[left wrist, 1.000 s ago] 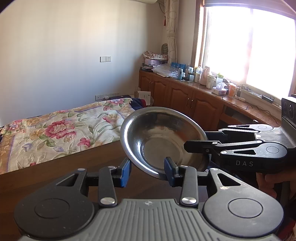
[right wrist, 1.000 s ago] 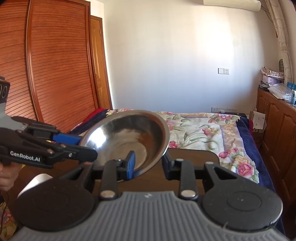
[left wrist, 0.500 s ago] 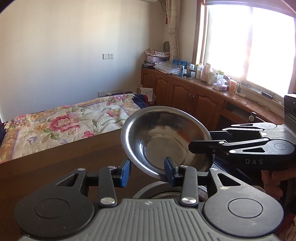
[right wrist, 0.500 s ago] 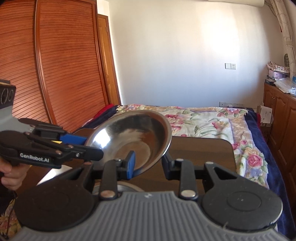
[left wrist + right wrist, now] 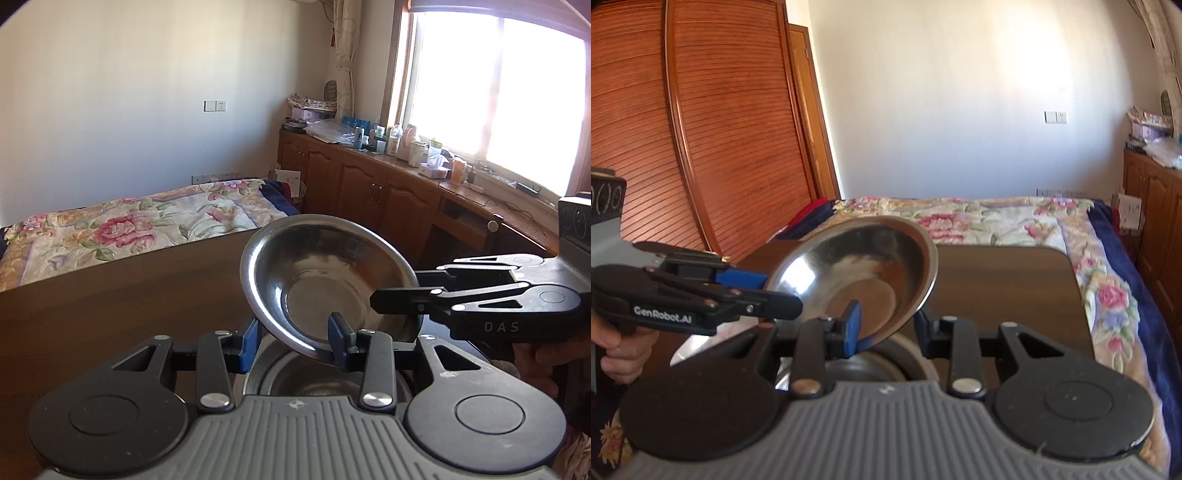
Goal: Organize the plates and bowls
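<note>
Both sets of fingers are clenched on one steel bowl (image 5: 332,280), held tilted in the air over the desk (image 5: 122,295).

Left gripper (image 5: 293,345): the bowl's near rim dips between my blue pads. The right-side pad (image 5: 338,343) lies against the inside of the rim; whether the left-side pad touches the outer wall I cannot tell. The bowl's open face tips toward this camera.

Right gripper (image 5: 888,328): the opposite rim sits between its fingers, the blue pad (image 5: 853,325) pressed on the inner wall, the black finger behind the outside. In this view the bowl (image 5: 864,273) leans up and to the right.

Directly below the held bowl, just past both grippers' bases, a second steel bowl (image 5: 314,376) rests on the desk, mostly hidden.

Writing: "DAS" on the side of the right gripper as seen from the left wrist; "GenRobot.AI" on the side of the left gripper (image 5: 783,291) as seen from the right wrist.

Hands: my right hand (image 5: 543,365) wraps the handle at the frame's right edge; my left hand (image 5: 620,350) grips its handle at the left edge. The grippers come at the bowl from opposite sides, both angled somewhat downward.

Beyond the desk: a floral bedspread (image 5: 122,229), then a wooden cabinet (image 5: 369,192) under the window with bottles and boxes on top. From the right wrist, louvred wardrobe doors (image 5: 713,122) stand far left.
</note>
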